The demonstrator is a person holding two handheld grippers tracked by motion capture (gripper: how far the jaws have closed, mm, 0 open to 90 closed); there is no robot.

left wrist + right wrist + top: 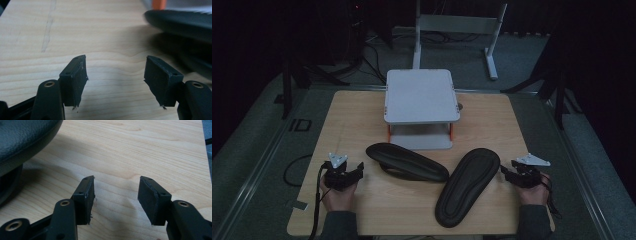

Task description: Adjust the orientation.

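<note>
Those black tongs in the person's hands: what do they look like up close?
Both the left tongs and the right tongs are black, each topped by a grey three-cornered plate. Each has two flat, blocky jaws with small screw holes and brass-ringed pivots. A dark cable trails from each, and the person wears dark sleeves.

Dim room, dark walls. Light wood desk (362, 115) on grey carpet floor (257, 135). Behind the desk: white metal frame stand (457, 25) and black cables (377, 57). Black tripod legs (287, 85) left of the desk.
</note>
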